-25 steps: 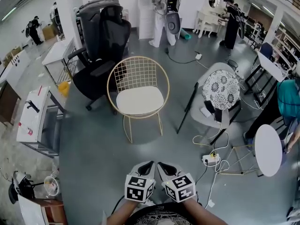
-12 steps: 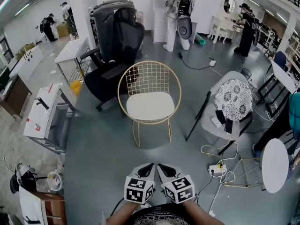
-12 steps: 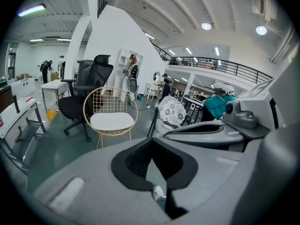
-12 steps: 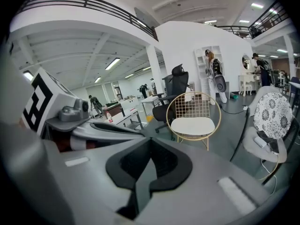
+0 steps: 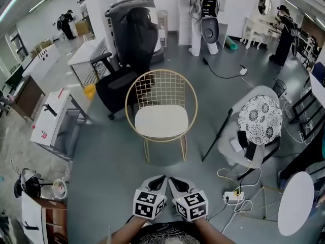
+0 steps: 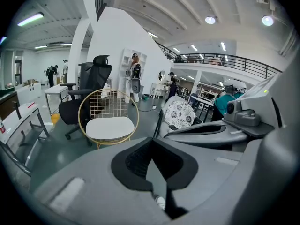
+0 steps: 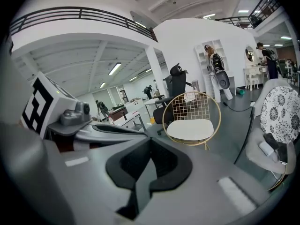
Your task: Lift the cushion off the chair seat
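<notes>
I hold the left tool [image 5: 160,179] and the right tool [image 5: 174,181] side by side low in the head view, each with its jaws pressed together on nothing, tips aimed toward the gold wire chair [image 5: 161,88]. The white cushion [image 5: 161,122] lies flat on that chair's seat, straight ahead and well apart from both tools, with grey floor [image 5: 152,164] between. In the left gripper view it sits above and left of the jaws; in the right gripper view, above and right.
</notes>
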A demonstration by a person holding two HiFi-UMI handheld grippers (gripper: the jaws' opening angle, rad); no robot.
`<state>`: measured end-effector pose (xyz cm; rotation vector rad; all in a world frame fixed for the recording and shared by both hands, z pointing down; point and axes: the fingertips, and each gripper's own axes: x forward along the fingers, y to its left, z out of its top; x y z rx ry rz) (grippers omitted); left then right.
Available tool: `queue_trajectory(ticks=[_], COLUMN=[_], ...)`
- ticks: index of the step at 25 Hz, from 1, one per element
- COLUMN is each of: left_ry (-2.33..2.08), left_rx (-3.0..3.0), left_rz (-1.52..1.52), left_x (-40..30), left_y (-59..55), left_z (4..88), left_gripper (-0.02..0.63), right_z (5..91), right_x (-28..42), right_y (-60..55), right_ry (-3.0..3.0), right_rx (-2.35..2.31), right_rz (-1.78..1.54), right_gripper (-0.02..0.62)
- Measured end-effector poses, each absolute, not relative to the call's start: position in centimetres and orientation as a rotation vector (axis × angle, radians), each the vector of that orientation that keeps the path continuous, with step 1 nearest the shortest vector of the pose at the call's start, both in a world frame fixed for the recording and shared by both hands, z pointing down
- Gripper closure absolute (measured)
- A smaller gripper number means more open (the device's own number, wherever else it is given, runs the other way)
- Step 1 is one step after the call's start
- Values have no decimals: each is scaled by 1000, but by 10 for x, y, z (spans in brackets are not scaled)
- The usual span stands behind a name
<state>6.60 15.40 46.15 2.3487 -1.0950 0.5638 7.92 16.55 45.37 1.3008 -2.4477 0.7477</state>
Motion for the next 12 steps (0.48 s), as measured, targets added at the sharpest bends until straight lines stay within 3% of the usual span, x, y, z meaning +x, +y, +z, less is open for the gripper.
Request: queue_trajectory(ticks=[12], left_ry=[-1278], left_rx=[2291], left_rz=[558], left_x=[118], left_y=[93], left_z=[465], left_gripper=[614], right_z=[451], right_x=[154], right_y=[109], right_ry=[-2536], right_rx=[1231], right_rz=[771], right_gripper=[600])
